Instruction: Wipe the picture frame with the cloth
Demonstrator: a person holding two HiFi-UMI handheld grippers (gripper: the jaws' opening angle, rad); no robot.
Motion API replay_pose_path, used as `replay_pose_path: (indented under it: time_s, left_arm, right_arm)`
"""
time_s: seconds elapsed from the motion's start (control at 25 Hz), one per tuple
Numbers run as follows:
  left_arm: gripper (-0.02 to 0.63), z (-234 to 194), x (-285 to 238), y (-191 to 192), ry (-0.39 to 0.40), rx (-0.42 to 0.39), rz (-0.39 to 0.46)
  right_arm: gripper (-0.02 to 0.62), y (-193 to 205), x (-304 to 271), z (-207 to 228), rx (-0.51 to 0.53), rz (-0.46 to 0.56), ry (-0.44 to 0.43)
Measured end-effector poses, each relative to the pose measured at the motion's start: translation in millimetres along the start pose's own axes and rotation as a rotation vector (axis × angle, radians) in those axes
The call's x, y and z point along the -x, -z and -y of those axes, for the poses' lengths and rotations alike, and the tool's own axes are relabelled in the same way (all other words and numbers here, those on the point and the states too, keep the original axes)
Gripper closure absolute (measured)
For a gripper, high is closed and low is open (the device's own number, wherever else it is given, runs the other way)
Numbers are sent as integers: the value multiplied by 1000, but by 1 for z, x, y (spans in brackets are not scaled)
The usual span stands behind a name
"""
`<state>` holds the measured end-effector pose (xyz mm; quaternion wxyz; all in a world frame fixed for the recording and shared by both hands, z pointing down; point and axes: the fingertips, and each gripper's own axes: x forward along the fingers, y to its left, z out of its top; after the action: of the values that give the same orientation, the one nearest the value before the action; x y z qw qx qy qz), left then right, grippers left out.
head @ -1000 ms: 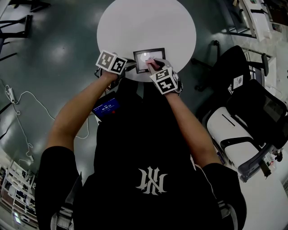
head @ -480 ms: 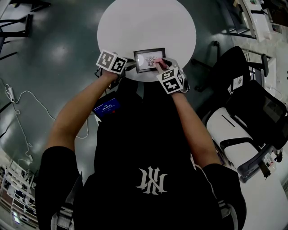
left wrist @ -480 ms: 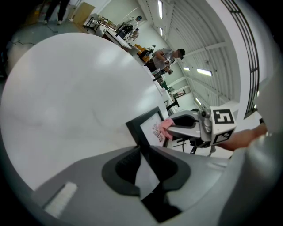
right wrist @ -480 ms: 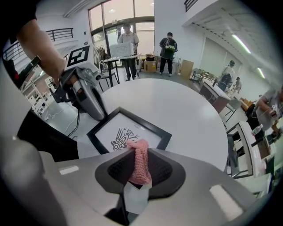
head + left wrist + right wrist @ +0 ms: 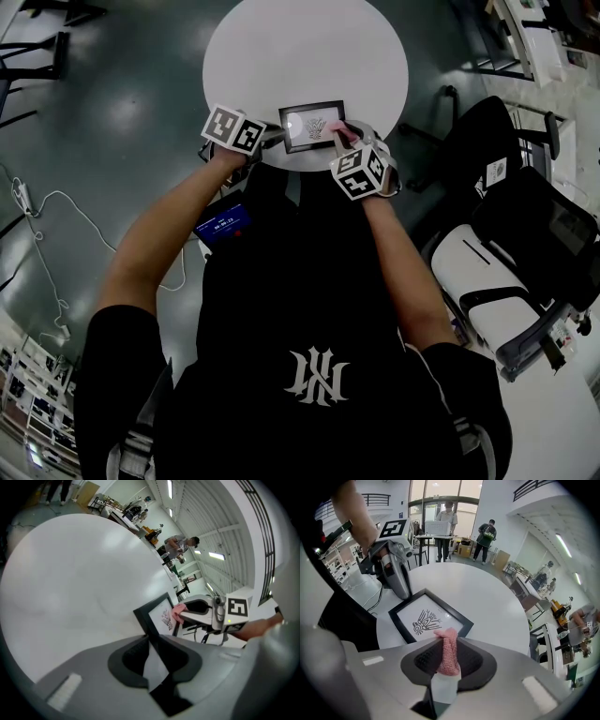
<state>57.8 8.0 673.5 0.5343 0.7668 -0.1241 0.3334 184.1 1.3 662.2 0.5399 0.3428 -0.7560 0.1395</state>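
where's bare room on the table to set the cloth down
The far half of the table, beyond the picture frame, is bare. The near edge is crowded: left gripper on the frame, right gripper holding the cloth there.

Both bare forearms reach forward and converge, the left forearm (image 5: 164,234) slanting inward and the right forearm (image 5: 398,262) likewise. The left gripper (image 5: 270,139) points shallowly downward, its jaws clamped on a corner of the black-rimmed picture frame (image 5: 157,618). The right gripper (image 5: 349,142) tips steeply down, its jaws pinching a pink knitted cloth (image 5: 447,653) that pokes out ahead of their tips.
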Motion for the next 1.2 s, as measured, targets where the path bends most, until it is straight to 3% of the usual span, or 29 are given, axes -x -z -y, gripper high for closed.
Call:
replay_pose_path:
  time_s: [0.36,0.48,0.6,0.76,0.96,1.2]
  left_arm:
    - [545,0,-2,0,4,-6,-3]
    - [545,1,-3,-1,4,-8,-5]
    - [545,2,-2,-1,5,-11,-3]
    - [546,1,-2,0,5,-6,-4]
    - [546,1,-2,-1,4,-6,-3]
    - [546,0,-2,-1,3,-5,-1]
  right_arm:
    - [520,23,2,30,-91,-51,56]
    - [519,33,8,42,-195,-47,61]
    - [518,8,20,28,-313,67,-18]
    - [520,-37,18,-32,-450,175,-230]
    - [518,-59,5,-89,-408,162,-346]
    - [518,-66,-6,-103,-352,168,-332]
